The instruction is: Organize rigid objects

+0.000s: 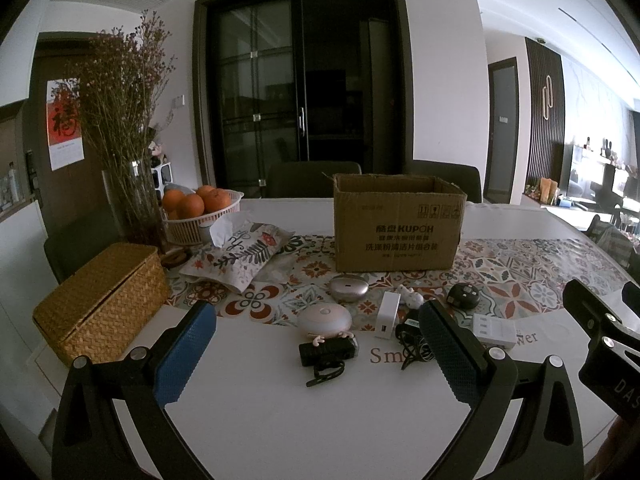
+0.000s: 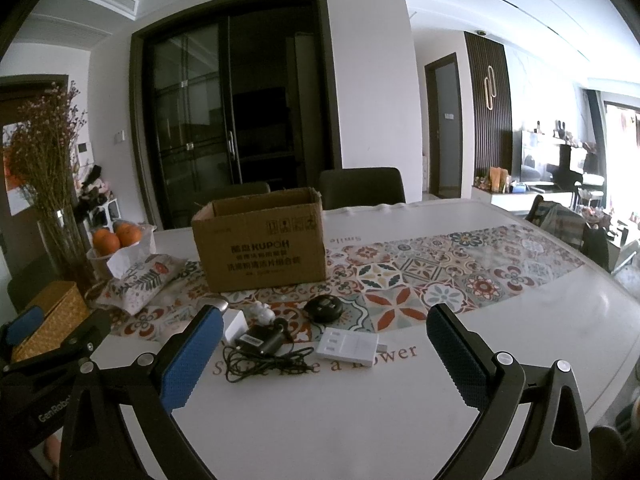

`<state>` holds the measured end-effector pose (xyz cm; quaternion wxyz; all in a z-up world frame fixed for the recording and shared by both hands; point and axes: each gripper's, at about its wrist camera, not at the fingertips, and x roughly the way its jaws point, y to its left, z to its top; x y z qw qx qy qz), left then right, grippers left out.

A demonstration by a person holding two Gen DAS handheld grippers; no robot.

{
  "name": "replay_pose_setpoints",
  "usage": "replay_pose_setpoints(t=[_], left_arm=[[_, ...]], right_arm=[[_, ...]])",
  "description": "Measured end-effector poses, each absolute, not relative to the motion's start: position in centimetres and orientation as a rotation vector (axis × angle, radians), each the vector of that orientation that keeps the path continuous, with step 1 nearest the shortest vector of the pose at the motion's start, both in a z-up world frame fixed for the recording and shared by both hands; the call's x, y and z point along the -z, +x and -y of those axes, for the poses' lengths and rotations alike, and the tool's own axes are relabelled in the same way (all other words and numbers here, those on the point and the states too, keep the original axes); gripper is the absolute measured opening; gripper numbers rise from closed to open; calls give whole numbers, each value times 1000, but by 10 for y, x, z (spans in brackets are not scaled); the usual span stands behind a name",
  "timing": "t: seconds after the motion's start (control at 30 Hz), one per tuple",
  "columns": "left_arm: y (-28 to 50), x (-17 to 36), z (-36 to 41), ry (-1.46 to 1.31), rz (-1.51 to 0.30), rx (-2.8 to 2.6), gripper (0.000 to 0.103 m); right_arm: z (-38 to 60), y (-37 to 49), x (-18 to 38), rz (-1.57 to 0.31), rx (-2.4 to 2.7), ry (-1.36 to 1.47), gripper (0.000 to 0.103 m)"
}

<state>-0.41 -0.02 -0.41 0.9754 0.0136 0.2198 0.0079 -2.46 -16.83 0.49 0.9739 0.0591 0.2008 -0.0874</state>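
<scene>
I am holding both grippers low over the white table; nothing is moving into the cardboard box yet, so by my reading the sorting is only beginning. Its inside is hidden from me.

Scanning left to right: the left gripper is hanging with jaws spread wide, gripping nothing. Ahead of it I am seeing a black pouch with a strap, a round pinkish case, a pebble-shaped device, a white charger, a small white figurine, a black adapter with tangled cord, a round black plug and a white flat hub. The right gripper is likewise gaping wide, empty.

Crowding the left side: wicker box, tissue pouch, basket of oranges, vase of dried flowers. I judge the cord likeliest to snag.
</scene>
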Motion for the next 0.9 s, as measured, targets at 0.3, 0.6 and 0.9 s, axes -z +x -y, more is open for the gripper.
replay_pose_setpoints(t=[0.3, 0.6, 0.9], left_arm=[[-3, 6, 1, 28, -447, -17, 103], [6, 15, 0, 12, -480, -20, 103], [30, 35, -5, -24, -581, -20, 103]], right_arm=[[168, -24, -5, -407, 176, 121, 103], [164, -23, 5, -424, 179, 133, 103], [164, 1, 23, -507, 186, 161, 103]])
